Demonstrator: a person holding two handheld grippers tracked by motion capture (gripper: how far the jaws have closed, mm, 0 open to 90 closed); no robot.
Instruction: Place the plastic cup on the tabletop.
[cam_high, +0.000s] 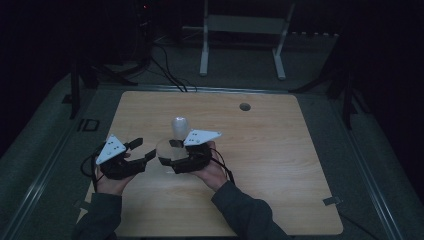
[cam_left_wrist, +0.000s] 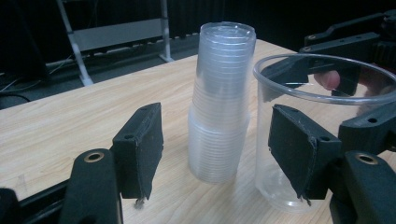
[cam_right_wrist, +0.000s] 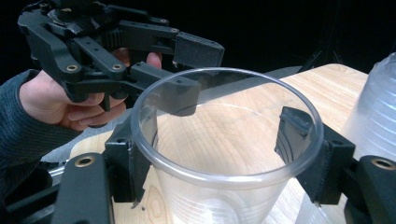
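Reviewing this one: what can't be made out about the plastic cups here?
- Clear plastic cup: base cut off by the right gripper view's bottom edge.
- Upside-down stack of clear plastic cups: count unreadable, rims blur together.
- High view: too dark to tell whether the right hand-held gripper grips the cup.

Both grippers are matte black, built of flat linkage bars pinned with brass-coloured rivets. The left gripper (cam_high: 136, 150) sits at centre left of the high view and the right gripper (cam_high: 167, 151) beside it at centre; each carries a pale grey three-cornered plate dotted with small dark holes. The jaw pads are thick, blunt black blocks with worn, frayed lower corners. Thin black cables loop from the gripper bodies. The person's sleeves (cam_high: 100, 220), at the bottom edge, are dark grey knit.
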